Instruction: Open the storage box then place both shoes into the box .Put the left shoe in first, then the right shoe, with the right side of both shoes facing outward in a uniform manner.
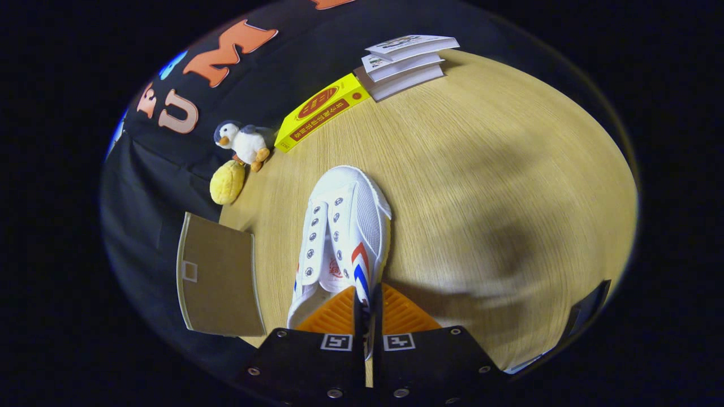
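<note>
At the far left, a brown cardboard flap (218, 277) hangs over the edge of the counter (481, 186); it may belong to the storage box, though that cannot be told for sure. Beyond it lie a yellow lumpy toy (227, 181) and a plush penguin (244, 142), with a yellow carton (319, 112) and a stack of books (408, 62) further back. In the middle sits the white shoe (342, 232), its long axis running straight away from the hand-held gripper (367, 311), toe pointing ahead and heel nearest. The fingers are clenched on the shoe's right collar wall by the red and blue stripes, one inside the opening and one outside. The shoe appears gripped at the heel end, ready for lifting. To reach the flap, the coming move would carry it leftward. To the right, bare counter lies in shadow.
</note>
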Available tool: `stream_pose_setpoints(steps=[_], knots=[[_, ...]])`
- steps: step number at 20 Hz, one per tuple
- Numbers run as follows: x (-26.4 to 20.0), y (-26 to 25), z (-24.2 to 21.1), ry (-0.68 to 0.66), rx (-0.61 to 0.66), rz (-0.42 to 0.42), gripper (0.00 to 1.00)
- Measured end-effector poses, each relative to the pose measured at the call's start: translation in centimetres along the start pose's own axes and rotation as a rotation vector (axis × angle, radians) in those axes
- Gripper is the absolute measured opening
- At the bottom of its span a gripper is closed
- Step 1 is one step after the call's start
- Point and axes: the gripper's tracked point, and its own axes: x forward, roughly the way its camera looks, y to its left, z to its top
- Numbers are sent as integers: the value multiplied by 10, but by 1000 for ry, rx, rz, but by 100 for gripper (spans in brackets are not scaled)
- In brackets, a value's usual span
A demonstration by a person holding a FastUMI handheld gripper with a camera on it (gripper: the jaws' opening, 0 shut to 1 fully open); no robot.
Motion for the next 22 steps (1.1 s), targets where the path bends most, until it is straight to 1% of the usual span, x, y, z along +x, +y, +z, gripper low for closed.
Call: stream_pose_setpoints(steps=[3,7,11,13,17,22], knots=[[-11,13,20,-49,32,40,6],[-35,38,40,-105,32,52,5],[-56,75,44,-141,2,55,5],[-65,98,44,-155,-22,55,5],[-72,153,35,-154,-56,94,5],[-58,216,5,-101,-124,126,5]])
